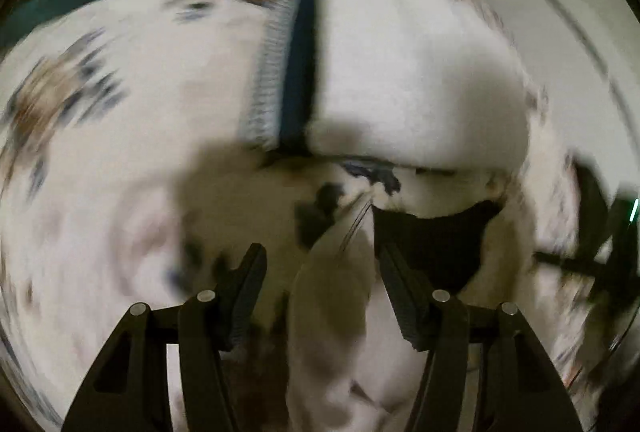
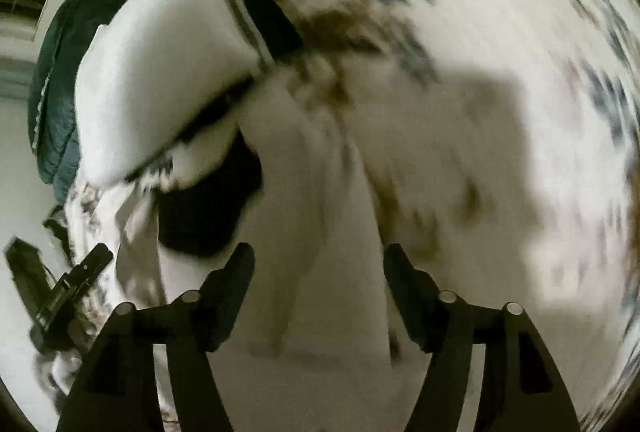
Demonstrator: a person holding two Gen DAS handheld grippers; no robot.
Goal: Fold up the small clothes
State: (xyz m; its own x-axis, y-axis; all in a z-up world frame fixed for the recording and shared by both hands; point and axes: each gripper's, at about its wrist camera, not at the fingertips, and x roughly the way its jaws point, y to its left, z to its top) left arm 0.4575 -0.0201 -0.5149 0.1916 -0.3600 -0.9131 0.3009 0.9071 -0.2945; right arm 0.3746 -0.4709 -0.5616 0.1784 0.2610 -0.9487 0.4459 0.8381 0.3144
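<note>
Both views are motion-blurred. A white garment [image 1: 332, 296] lies bunched on a floral bed sheet [image 1: 100, 152], between the fingers of my open left gripper [image 1: 320, 256]. A small black cloth piece [image 1: 432, 240] lies just right of it. In the right wrist view the same white garment [image 2: 316, 216] runs up between the fingers of my open right gripper [image 2: 320, 256], with the black piece [image 2: 204, 216] to its left. The left gripper [image 2: 72, 288] shows at the lower left of the right wrist view, and the right gripper [image 1: 600, 248] at the right edge of the left wrist view.
A folded white stack with a dark and striped edge [image 1: 400, 64] lies beyond the garment; it also shows in the right wrist view [image 2: 160, 72]. A dark teal cloth [image 2: 60, 92] lies at the bed's far side. The sheet's floral print [image 2: 340, 20] spreads around.
</note>
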